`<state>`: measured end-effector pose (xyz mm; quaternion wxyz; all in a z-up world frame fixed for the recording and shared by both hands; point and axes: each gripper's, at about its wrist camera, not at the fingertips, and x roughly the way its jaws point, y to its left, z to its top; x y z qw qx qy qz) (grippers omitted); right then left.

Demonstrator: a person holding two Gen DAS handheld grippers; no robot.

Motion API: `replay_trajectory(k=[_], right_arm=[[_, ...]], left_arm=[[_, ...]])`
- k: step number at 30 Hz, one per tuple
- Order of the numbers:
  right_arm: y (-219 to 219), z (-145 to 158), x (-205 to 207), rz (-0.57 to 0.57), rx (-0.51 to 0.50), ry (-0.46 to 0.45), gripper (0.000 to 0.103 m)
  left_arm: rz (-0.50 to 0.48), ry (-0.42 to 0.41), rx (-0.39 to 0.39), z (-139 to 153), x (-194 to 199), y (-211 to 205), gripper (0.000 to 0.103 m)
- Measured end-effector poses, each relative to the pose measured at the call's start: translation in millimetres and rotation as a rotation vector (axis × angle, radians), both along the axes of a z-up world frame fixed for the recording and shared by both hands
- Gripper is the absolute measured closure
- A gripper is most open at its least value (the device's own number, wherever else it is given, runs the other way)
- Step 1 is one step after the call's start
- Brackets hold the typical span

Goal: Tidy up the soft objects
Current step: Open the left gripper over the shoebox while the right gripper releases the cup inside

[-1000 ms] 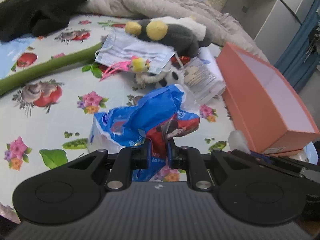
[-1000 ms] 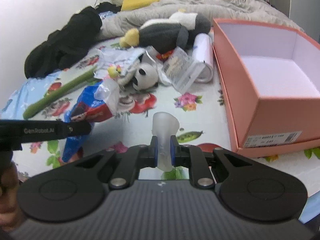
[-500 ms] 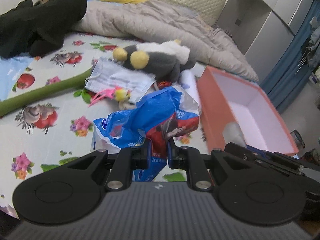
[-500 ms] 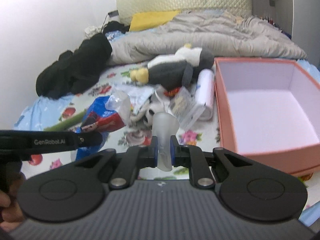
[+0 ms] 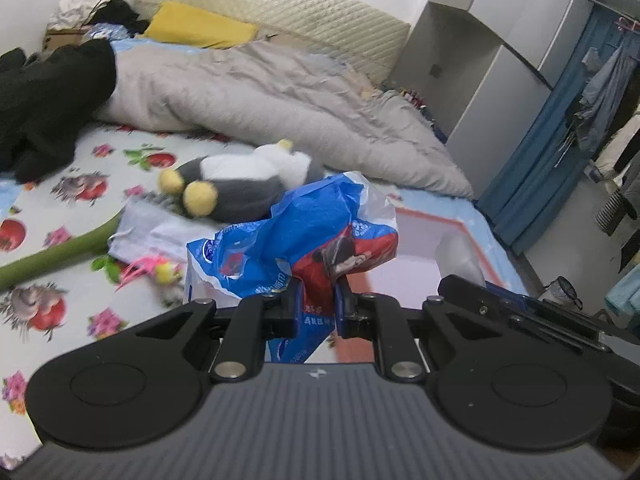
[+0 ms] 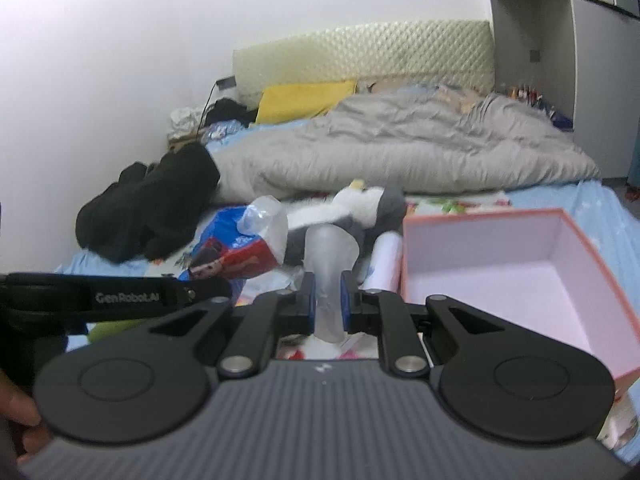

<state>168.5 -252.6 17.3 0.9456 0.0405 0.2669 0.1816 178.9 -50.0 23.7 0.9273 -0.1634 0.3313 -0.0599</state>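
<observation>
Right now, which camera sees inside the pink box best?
The right wrist view: the box shows its open inside and walls. In the left wrist view the blue bag and right gripper hide most of it.

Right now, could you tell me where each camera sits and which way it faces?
Left wrist: on the left gripper, facing down the bed at the blue plastic bag it clamps; the right gripper shows.
Right wrist: on the right gripper, pinching a translucent soft piece, facing the headboard; a hand shows.
Shared: penguin plush, pink box.
</observation>
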Motion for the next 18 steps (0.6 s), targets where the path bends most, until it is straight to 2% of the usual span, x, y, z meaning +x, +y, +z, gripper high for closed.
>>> replay_trajectory(k=[5, 11, 14, 18], right_arm=[[-23.0, 11.9, 17.5, -0.025, 0.008, -0.018, 0.087], [-63.7, 16.3, 45.1, -0.089, 0.021, -0.015, 0.087], [-85.6, 12.8, 59.0, -0.128, 0.009, -0.002, 0.087], [-113.2, -9.3, 78.8, -0.177, 0.003, 0.066, 0.087]], left_arm=[[-0.048, -0.020, -0.020, 13.2, 26.4, -31.0, 0.085], [-0.107, -0.004, -0.034, 13.2, 67.2, -74.5, 0.085], [-0.141, 0.029, -0.021, 2.7, 88.7, -97.8, 0.085], [-0.186, 0.102, -0.015, -24.2, 118.7, -125.5, 0.085]])
